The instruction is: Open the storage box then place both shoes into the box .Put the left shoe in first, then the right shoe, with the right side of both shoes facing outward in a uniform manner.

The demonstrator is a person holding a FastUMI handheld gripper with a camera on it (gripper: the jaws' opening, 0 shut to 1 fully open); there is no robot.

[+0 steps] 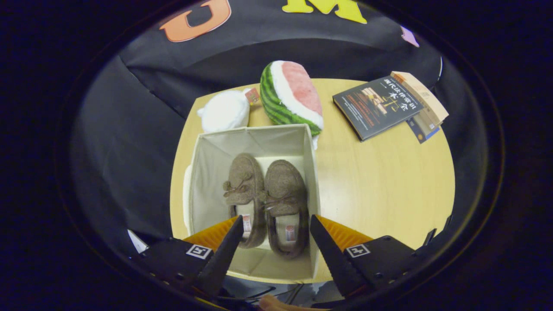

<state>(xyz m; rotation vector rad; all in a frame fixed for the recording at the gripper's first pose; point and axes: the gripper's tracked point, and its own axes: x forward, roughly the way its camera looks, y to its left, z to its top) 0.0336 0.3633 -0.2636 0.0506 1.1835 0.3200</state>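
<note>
A pale wood table [380,185] with rounded edges sits in front of a black cloth wall, and we're looking down onto it from above. The gripper [275,222] hangs over the near end of the box [203,172], fingers spread wide apart, holding nothing, with the heels of the shoes showing in the gap between them. One fingertip sits over the heel of the left shoe [244,194], the other just at the right wall of the box beside the right shoe [284,203].

Both shoes are down inside the box, side by side and touching, toes pointing away from the gripper, heels nearest it. They're brown felt slippers with little bows on top and pale linings. The box is open-topped, cream fabric, and stands toward the table's left side; a pale flap shows along its left outer wall.

Beyond the box, touching its far right corner, leans a plush watermelon slice [290,95]. Just left of that, behind the far wall, a white plush [225,113] with a small tag. Well off to the right, at the far edge of the table, a dark book [375,107] lies on top of other books [425,110].
</note>
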